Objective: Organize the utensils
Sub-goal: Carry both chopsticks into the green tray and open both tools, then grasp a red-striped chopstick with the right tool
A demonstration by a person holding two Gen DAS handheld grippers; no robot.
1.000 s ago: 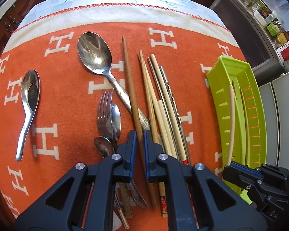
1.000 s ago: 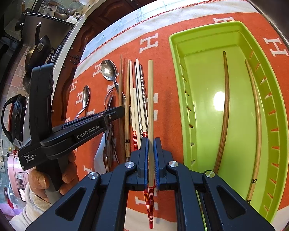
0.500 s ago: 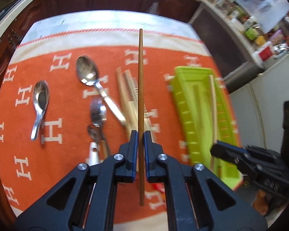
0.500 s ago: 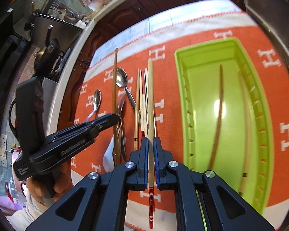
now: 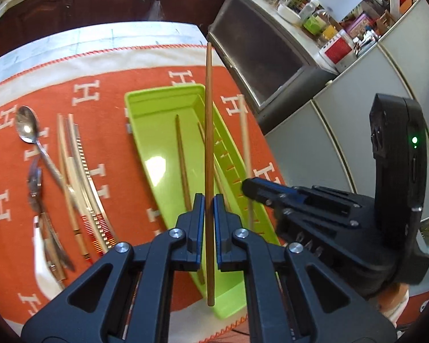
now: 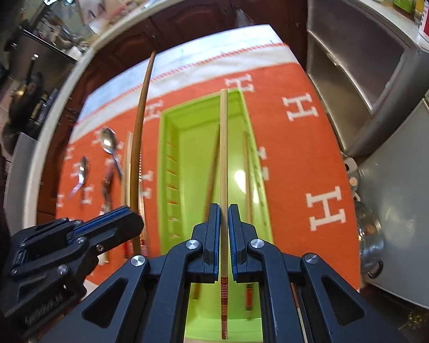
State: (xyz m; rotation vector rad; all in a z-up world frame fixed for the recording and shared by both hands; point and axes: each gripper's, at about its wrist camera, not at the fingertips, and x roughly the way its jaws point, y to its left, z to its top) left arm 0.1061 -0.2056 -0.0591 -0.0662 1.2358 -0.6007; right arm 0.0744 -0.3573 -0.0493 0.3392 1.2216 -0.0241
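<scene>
Brown chopstick (image 5: 208, 143) ran top-to-bottom mid-frame above green tray (image 5: 157, 97), clamped by left gripper (image 5: 209, 208). Right gripper (image 6: 224, 223) pinched pale chopstick (image 6: 223, 148), likewise lengthwise over tray.

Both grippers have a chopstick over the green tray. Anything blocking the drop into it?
Nothing visible does. The left gripper holds a brown chopstick and the right gripper a pale chopstick above the green tray. Only two chopsticks lie lengthwise inside, with bare floor beside them.
</scene>
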